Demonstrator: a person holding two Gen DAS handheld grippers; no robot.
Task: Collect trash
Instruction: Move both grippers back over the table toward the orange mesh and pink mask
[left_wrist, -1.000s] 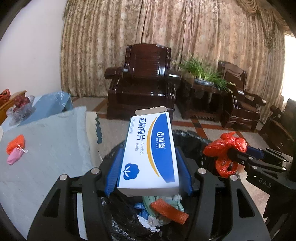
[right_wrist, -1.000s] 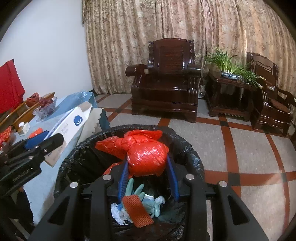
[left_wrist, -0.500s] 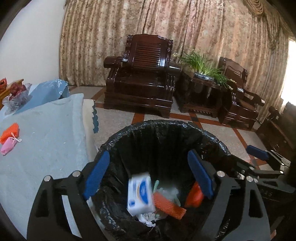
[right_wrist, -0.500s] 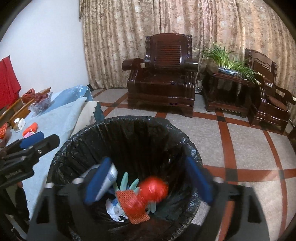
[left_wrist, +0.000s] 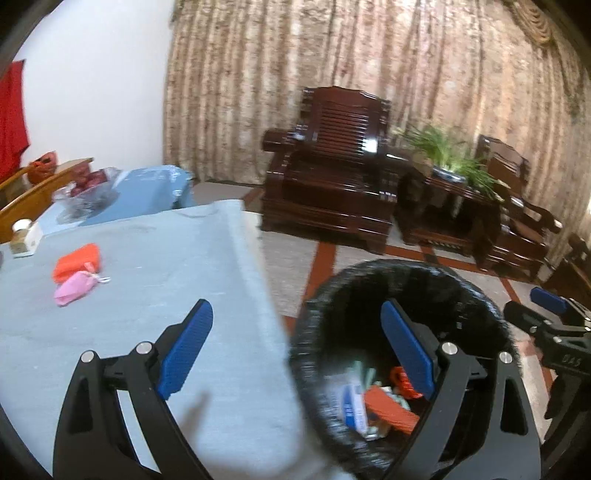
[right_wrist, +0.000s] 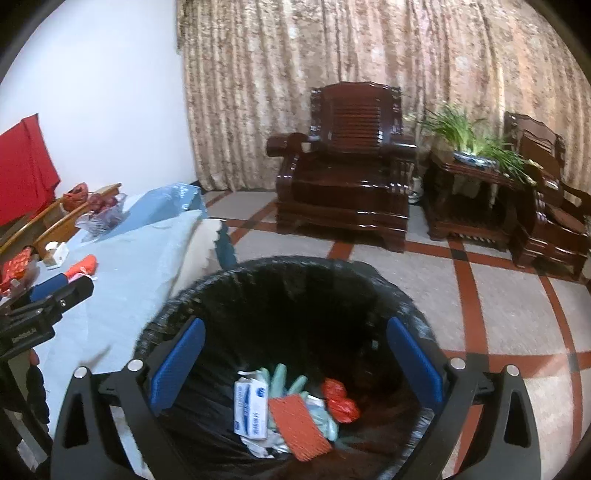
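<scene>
Right wrist view shows the round bin lined with a black plastic bag (right_wrist: 295, 295) directly below the right gripper (right_wrist: 295, 365), whose jaws stand wide with nothing between them. Collected trash lies at the bin bottom: a white-and-blue cardboard box (right_wrist: 251, 410), an orange mesh pad (right_wrist: 299, 428), a crumpled red plastic bag (right_wrist: 340, 402) and pale green glove-like pieces (right_wrist: 284, 376).

Left wrist view shows the left gripper (left_wrist: 295, 354), also spread wide and empty, straddling the bin rim and the edge of the desk covered in light blue cloth (left_wrist: 166, 277). Two candidates remain on the cloth, touching each other: an orange pouch-like item (left_wrist: 77, 260) and a small pink pouch (left_wrist: 74, 291).

Risks, as judgement:
- A low grasp can pinch the cloth with the item and drag it.
- The two pouches touch; one closure may take both or push one away.
- A gripper brushing the bag rim may pull the liner inward.
- The grippers sit near each other; crossing paths may collide.

Limits of view: the left view is motion-blurred, so the bin contents are indistinct there. Whether the pouches are trash cannot be told. Items at the far desk end are too small to identify.
</scene>
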